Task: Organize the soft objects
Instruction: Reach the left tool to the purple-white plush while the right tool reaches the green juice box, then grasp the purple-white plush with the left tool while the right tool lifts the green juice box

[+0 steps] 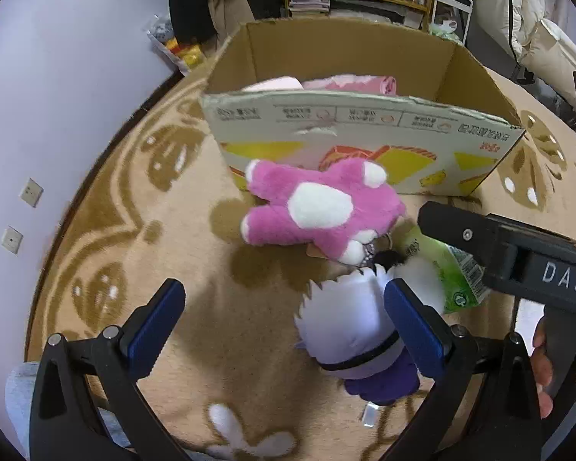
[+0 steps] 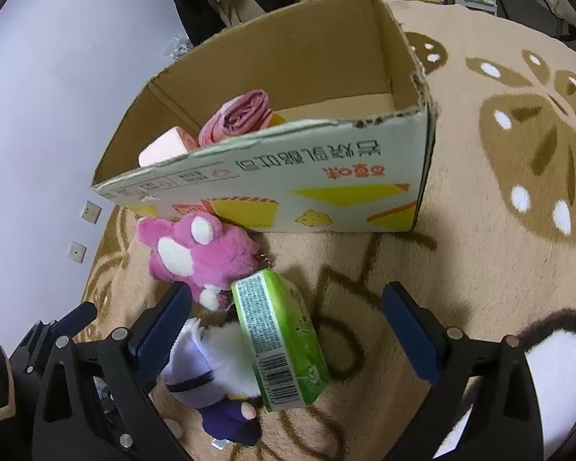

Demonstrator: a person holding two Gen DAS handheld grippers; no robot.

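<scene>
Both pairs of jaws stand spread wide with nothing gripped: the left gripper (image 1: pixel 284 322) hangs low over the beige carpet with brown flower patterns (image 1: pixel 142 207), and the right gripper (image 2: pixel 284 326) does the same.

Largest on the carpet is the open cardboard box printed with yellow shapes (image 1: pixel 364 142), which stands upright just beyond the toys. Only the right wrist view looks down into it, showing a rolled pink cloth (image 2: pixel 238 115) and a pale pink block (image 2: pixel 165 150) against its left end, with bare bottom to the right. The left wrist view shows just their tops over the near wall.

A pink and white plush toy (image 1: pixel 318 207) lies just before the box's near wall, touching it in the right wrist view. A white and purple plush doll (image 1: pixel 349 330) lies nearer, its head against the left gripper's right finger (image 1: pixel 411 326). A green packet of tissues (image 2: pixel 284 342) leans on the doll, between the right gripper's two fingers but touching neither.

Only the left wrist view shows the right gripper's black body reaching in from the right over the packet, with a hand (image 1: pixel 543 368) wrapped around its handle.
</scene>
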